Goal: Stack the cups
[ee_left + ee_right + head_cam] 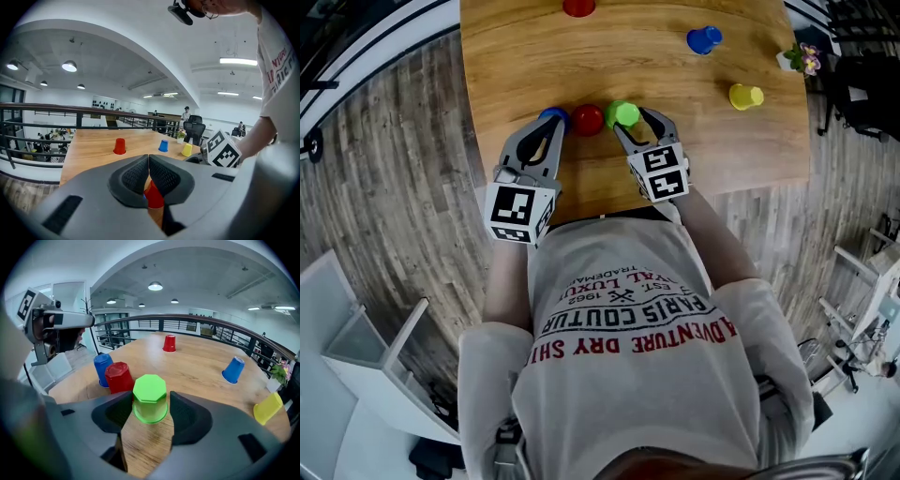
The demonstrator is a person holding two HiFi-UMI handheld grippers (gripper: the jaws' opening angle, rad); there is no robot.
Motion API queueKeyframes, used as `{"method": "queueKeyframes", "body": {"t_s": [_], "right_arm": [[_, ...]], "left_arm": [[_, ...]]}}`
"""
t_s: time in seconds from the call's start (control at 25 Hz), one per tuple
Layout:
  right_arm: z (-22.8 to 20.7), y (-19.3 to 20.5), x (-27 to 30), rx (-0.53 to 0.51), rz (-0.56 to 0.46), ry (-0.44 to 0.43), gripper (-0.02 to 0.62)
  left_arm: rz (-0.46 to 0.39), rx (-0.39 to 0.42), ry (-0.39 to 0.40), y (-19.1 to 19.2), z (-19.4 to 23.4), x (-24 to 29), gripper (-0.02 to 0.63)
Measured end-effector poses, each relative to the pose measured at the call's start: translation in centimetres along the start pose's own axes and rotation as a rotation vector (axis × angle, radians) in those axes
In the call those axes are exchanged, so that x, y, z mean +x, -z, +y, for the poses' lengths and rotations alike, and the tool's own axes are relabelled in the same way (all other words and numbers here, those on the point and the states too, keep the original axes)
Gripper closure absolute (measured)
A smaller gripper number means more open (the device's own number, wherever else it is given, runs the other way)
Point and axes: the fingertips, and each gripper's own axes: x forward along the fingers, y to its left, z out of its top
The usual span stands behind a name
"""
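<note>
In the head view, three upside-down cups are sitting in a row near the 6 o'clock edge of the wooden table (534, 56): near blue cup (549, 113), near red cup (587, 119), green cup (623, 113). The left gripper (555, 129) is pointing its tip at the near blue cup. The right gripper (637, 122) is reaching around the green cup. From the row, the far red cup (578, 7) is lying at 12 o'clock, the far blue cup (704, 39) at 1 o'clock and the yellow cup (745, 96) at 2 o'clock.

In the left gripper view, the fingers (136, 176) are pressing together at their tips and pinching nothing. The near red cup (153, 196) is showing through the gap beneath them.

In the right gripper view, the fingers (187, 416) are standing spread on either side of the green cup (150, 399), with a sliver of table showing at the right pad. The near red cup (119, 377) is sitting just beside it at 10 o'clock.
</note>
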Motion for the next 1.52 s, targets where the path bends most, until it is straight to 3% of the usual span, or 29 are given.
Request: {"method": "queueKeyframes", "body": {"t_s": [0.12,0.48,0.68,1.04,1.24,1.52], "right_arm": [[-0.3,-0.6,-0.8,0.048,-0.013,0.009,0.303],[-2.4,-5.7,-4.0,0.104,-0.177,0.025,0.298],[-4.9,-9.3,-2.9,0.084,-0.213,-0.017,0.298],[-8.7,-15.5,3.1,-0.052,-0.167,-0.140,0.298],[-8.5,-16.8,7.7,-0.095,-0.134,-0.226,0.298],[-9.4,-18.3,13.7,-0.119,-0.121,-0.237,0.298]], "left_arm": [[-0.009,0.010,0.029,-0.5,0.0,0.2,0.589],[-0.020,0.053,0.066,-2.1,-0.5,1.5,0.589],[-0.012,0.048,0.003,-2.6,0.3,2.6,0.589],[-0.007,-0.029,-0.149,-3.4,3.0,4.6,0.589],[0.002,-0.062,-0.226,-3.5,4.0,6.3,0.589],[0.021,-0.070,-0.291,-3.2,5.7,7.8,0.589]]}}
